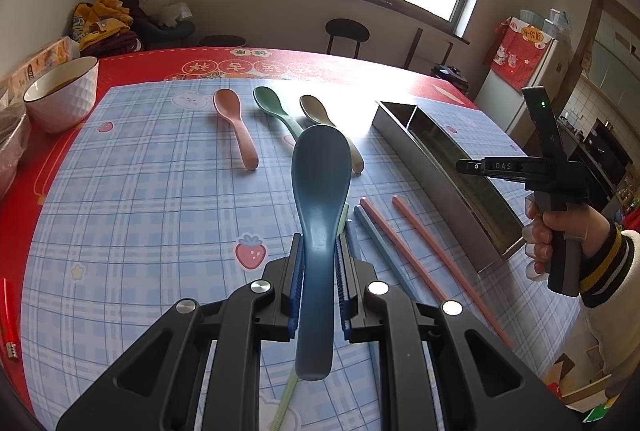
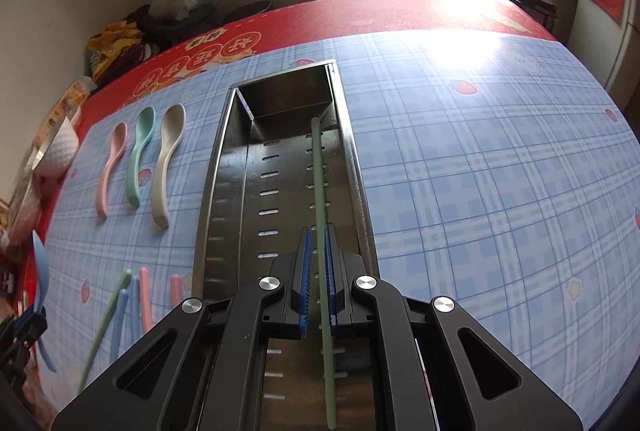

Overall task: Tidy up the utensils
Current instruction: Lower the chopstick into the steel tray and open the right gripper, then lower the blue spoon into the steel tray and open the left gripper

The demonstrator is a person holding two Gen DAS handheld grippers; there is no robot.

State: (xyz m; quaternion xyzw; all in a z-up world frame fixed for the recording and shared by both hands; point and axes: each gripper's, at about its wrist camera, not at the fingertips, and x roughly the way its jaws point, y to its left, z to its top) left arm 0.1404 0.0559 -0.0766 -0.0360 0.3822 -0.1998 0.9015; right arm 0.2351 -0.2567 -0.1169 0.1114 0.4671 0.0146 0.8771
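Note:
My left gripper [image 1: 319,251] is shut on the handle of a dark blue spoon [image 1: 320,175], held above the checked mat. My right gripper [image 2: 319,243] is shut on a green chopstick [image 2: 320,183], held lengthwise over the long steel utensil tray [image 2: 224,167]; the tray also shows in the left wrist view [image 1: 436,171]. Pink [image 1: 236,119], green [image 1: 276,109] and beige [image 1: 320,111] spoons lie in a row on the mat. Pink chopsticks [image 1: 404,251], a blue one [image 1: 380,243] and a pale green one [image 1: 286,399] lie below my left gripper.
A white bowl [image 1: 64,91] stands at the table's left edge beside a tissue box [image 1: 40,59]. A red lighter [image 1: 8,315] lies at the left edge. A stool [image 1: 346,33] stands beyond the far edge. The table has a red cloth [image 1: 280,63].

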